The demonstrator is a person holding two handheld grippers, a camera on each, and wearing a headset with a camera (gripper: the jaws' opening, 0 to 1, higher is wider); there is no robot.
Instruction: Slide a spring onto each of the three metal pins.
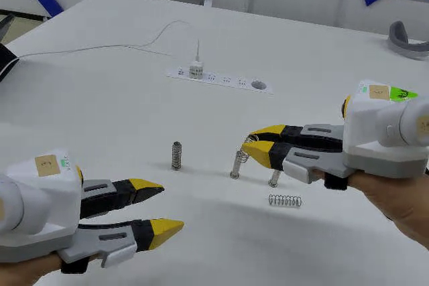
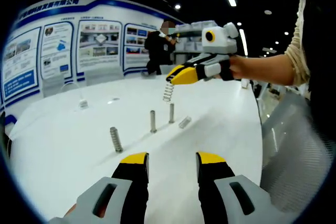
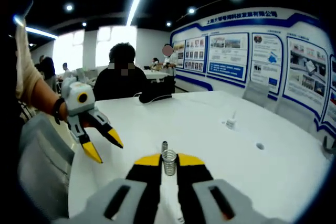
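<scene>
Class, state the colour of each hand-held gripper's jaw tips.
Yellow on both left hand-held gripper and right hand-held gripper; clearest in the head view.

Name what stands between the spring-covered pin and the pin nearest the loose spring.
One bare pin stands there, in the head view; the right gripper holds a spring nearby.

The right gripper hides the top of the pin just beneath its lower jaw, leaving only the foot.
</scene>
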